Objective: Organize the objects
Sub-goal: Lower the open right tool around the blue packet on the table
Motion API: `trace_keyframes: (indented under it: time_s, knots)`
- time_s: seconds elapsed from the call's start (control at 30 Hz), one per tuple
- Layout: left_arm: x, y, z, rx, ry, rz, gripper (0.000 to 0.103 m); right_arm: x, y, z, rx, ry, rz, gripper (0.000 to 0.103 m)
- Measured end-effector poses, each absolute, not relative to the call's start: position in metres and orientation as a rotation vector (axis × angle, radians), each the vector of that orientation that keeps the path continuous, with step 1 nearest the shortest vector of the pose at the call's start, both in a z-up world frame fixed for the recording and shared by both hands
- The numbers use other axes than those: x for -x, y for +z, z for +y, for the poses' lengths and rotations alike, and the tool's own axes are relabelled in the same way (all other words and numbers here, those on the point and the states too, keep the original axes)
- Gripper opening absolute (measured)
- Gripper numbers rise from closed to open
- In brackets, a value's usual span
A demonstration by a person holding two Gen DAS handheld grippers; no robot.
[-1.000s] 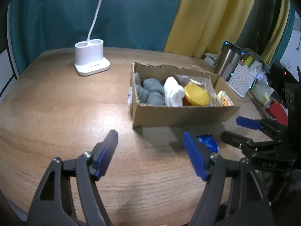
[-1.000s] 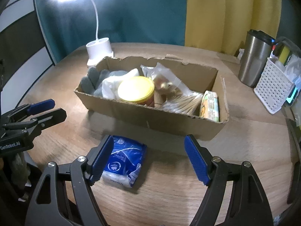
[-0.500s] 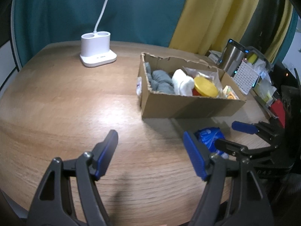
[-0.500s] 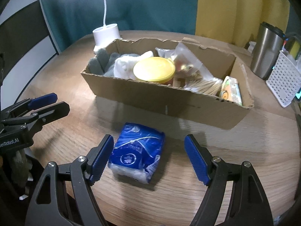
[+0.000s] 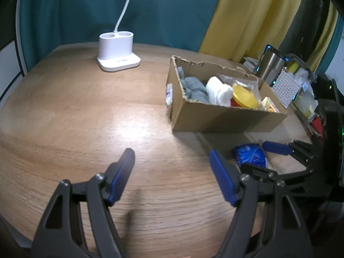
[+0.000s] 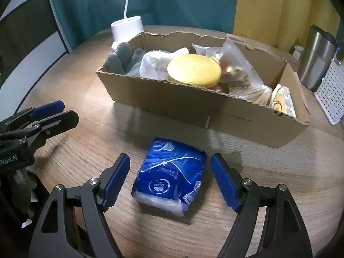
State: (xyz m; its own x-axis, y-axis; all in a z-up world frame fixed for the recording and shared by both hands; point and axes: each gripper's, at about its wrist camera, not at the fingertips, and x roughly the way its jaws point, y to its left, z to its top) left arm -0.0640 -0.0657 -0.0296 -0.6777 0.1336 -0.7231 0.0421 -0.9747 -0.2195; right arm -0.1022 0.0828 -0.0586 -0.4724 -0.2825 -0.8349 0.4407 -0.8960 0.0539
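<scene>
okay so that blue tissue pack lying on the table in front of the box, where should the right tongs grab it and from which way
Probably across its two long sides, near the middle, coming down from above. The blue tissue pack lies flat on the table, apart from the cardboard box, and already sits between the open right tongs. It looks soft, so squeeze gently.

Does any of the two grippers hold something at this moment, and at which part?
Nothing is held. The right gripper stands open around the blue plastic tissue pack without touching it; the left gripper is open over bare wooden table.
</scene>
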Motion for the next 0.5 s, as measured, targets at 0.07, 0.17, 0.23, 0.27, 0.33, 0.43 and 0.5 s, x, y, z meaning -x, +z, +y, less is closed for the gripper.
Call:
trace_keyframes:
  time_s: [0.07, 0.17, 0.23, 0.27, 0.33, 0.43, 0.5]
  knots:
    - [0.0638, -0.0297, -0.0652, 1.24, 2.812, -0.336, 0.073, 0.1031, -0.0614, 0.081, -1.31, -2.375, 0.253, 0.08]
    - [0.064, -0.0301, -0.0642, 1.245, 2.811, -0.335, 0.073, 0.1039, -0.0628, 0.0797, -1.312, -2.383, 0.261, 0.08]
    - [0.064, -0.0308, -0.0626, 1.247, 2.808, -0.333, 0.073, 0.1037, -0.0654, 0.0796, -1.321, -2.387, 0.288, 0.071]
    - [0.0638, -0.0312, -0.0618, 1.249, 2.807, -0.331, 0.073, 0.1036, -0.0664, 0.0802, -1.322, -2.388, 0.29, 0.068]
    - [0.0633, -0.0318, -0.0605, 1.252, 2.805, -0.327, 0.073, 0.1026, -0.0667, 0.0811, -1.319, -2.389, 0.286, 0.067]
    - [0.0631, -0.0323, -0.0585, 1.258, 2.804, -0.318, 0.073, 0.1009, -0.0674, 0.0811, -1.309, -2.391, 0.288, 0.062]
    - [0.0633, -0.0311, -0.0567, 1.257, 2.805, -0.312, 0.073, 0.0997, -0.0662, 0.0829, -1.302, -2.387, 0.28, 0.058]
